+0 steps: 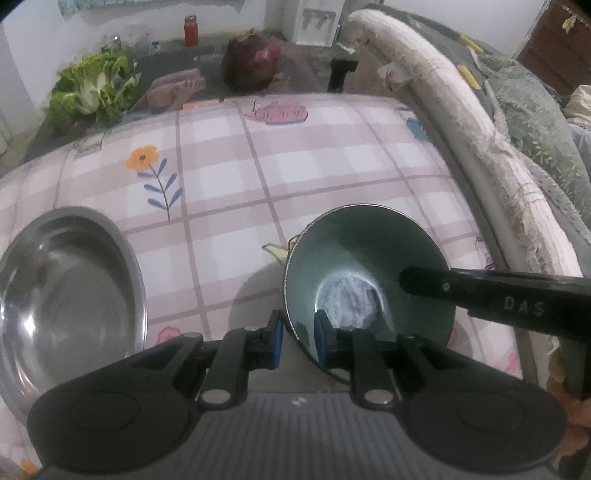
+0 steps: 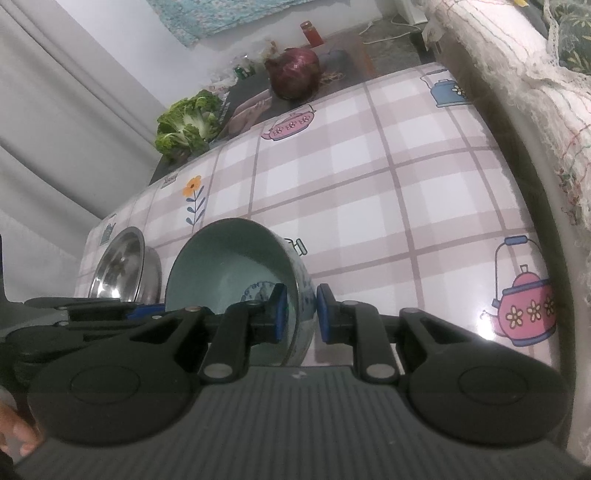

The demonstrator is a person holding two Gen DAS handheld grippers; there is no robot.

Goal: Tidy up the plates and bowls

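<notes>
A green ceramic bowl [image 1: 369, 266] with a blue-and-white outside sits on the checked tablecloth. My left gripper [image 1: 298, 341] straddles its near-left rim, one blue pad inside and one outside, with small gaps showing. My right gripper [image 2: 299, 314] straddles the bowl's [image 2: 236, 258] right rim the same way, and its black finger [image 1: 480, 291] reaches into the bowl in the left wrist view. A steel bowl [image 1: 66, 288] sits to the left, also in the right wrist view [image 2: 122, 266].
A lettuce head [image 1: 92, 88], a red cabbage [image 1: 255, 62] and a red-lidded jar [image 1: 190, 31] sit beyond the table's far edge [image 1: 258, 98]. A padded sofa arm [image 1: 461, 122] runs along the right side.
</notes>
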